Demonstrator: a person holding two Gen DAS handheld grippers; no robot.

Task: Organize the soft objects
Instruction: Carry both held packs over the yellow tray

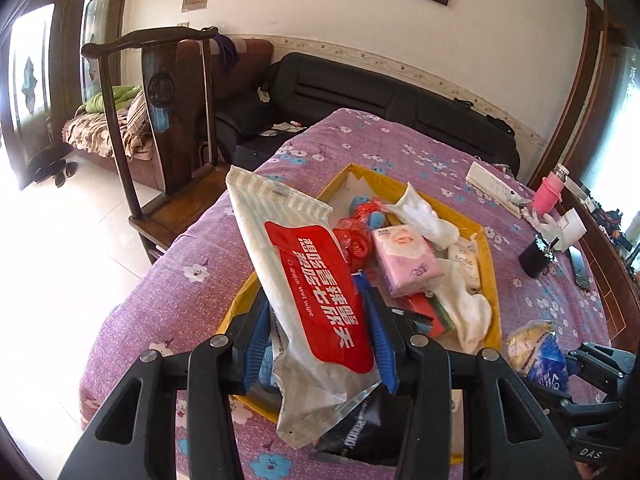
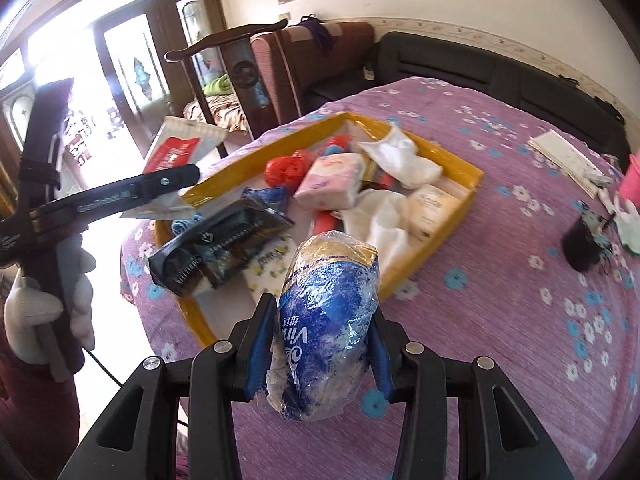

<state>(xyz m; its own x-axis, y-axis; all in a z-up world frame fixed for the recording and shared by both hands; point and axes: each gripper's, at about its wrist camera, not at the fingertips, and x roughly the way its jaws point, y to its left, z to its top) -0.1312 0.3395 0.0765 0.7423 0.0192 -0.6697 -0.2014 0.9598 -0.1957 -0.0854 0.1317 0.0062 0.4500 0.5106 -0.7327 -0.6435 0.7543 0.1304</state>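
My left gripper (image 1: pixel 320 344) is shut on a wet wipe pack (image 1: pixel 308 280), white with a red label, held tilted above the near end of the yellow tray (image 1: pixel 490 280). My right gripper (image 2: pixel 318 344) is shut on a crinkled blue and gold tissue pack (image 2: pixel 328 320), held above the purple cloth just right of the tray (image 2: pixel 448 240). The tray holds a pink tissue pack (image 1: pixel 404 260), white cloths (image 1: pixel 424 216), a red bag (image 1: pixel 354 236) and a dark packet (image 2: pixel 236 240). The left gripper with the wipe pack (image 2: pixel 180 148) shows in the right wrist view.
The round table wears a purple flowered cloth (image 2: pixel 520 320). At its far right lie a booklet (image 1: pixel 494 186), a pink cup (image 1: pixel 548 196), a black object (image 1: pixel 534 256) and a phone (image 1: pixel 582 266). A wooden chair (image 1: pixel 168 140) stands left of the table, a black sofa (image 1: pixel 380 96) behind.
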